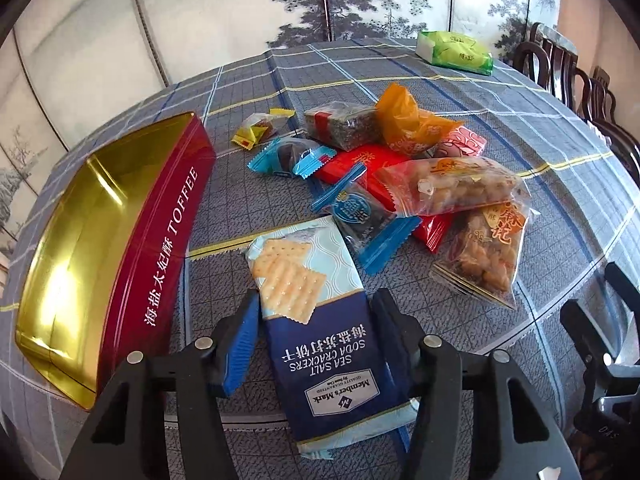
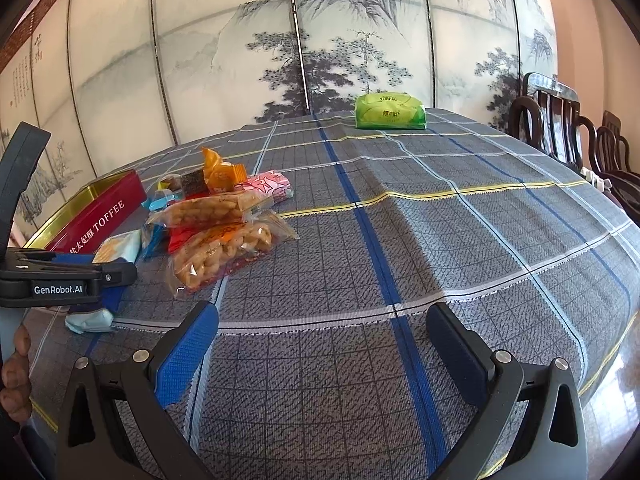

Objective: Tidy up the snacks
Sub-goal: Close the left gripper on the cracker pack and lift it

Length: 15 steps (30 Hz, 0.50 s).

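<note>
On the checked blue-grey tablecloth (image 2: 400,240), at the left, stands an open red toffee tin (image 1: 120,248) with a gold lining; its inside shows bare gold metal and no snack lies in it as far as the left wrist view reaches. Just right of the tin lies the sea salt soda cracker pack (image 1: 316,340), and the left gripper (image 1: 316,320) reaches down over it at a steep angle, its 2 fingers set against the pack's 2 long sides, pinching it about midway along its length. The pack lies flat, long axis running away from the camera toward the snack pile, its dark blue printed end nearest the gripper's body and its pale cracker-picture end pointing at the heap. Beyond it the pile holds a blue-wrapped sweet (image 1: 360,216) touching the pack's far corner, a red packet (image 1: 380,172), 2 clear bags of fried snacks (image 1: 460,188), an orange wrapper (image 1: 412,124), a pink packet (image 1: 464,140), a dark seeded bar (image 1: 340,124) and a small yellow sweet (image 1: 256,130) lying apart near the tin. A green packet (image 2: 390,116) sits well apart at the table's far side. The right gripper (image 2: 322,344) hangs tilted down over bare cloth with its fingers spread wide and nothing between them. A person's fingers (image 2: 16,376) show at the left edge of the right wrist view, below the left gripper's handle. Dark wooden chairs (image 2: 560,128) stand at the right.
</note>
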Each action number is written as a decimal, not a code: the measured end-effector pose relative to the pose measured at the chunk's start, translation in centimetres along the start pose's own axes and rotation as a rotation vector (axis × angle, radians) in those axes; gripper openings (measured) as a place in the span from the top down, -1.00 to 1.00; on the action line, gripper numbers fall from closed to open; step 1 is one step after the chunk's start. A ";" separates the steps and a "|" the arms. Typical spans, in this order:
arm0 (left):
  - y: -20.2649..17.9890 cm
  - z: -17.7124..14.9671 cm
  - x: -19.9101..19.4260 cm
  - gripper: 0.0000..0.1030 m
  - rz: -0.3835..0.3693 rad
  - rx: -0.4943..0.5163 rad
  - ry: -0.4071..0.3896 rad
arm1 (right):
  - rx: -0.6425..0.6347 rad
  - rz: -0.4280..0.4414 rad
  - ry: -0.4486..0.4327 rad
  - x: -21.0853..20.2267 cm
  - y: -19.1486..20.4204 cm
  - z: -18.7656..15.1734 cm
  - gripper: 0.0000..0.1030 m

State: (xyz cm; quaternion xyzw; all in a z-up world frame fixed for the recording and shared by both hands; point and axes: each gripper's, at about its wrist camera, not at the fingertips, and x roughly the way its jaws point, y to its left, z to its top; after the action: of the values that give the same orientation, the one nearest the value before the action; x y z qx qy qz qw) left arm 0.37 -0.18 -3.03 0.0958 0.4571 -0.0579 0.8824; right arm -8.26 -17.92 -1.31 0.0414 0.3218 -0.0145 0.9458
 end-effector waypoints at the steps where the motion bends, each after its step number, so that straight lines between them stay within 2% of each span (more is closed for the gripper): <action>1: -0.3 -0.1 -0.2 0.04 0.008 0.016 -0.008 | 0.000 0.000 -0.001 0.0 0.0 0.0 -1.00; 11: -0.2 -0.8 -2.7 0.10 -0.018 0.037 -0.051 | 0.006 -0.007 0.002 0.1 0.0 0.0 -1.00; 15: 0.1 -0.5 -4.6 0.10 -0.012 0.044 -0.094 | 0.005 -0.010 0.004 0.0 -0.1 0.0 -1.00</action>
State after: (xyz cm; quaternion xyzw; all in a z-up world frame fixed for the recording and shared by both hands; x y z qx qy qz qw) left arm -2.65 0.10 0.47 0.1095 0.4141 -0.0777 0.9003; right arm -8.24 -18.03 -1.34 0.0421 0.3238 -0.0199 0.9450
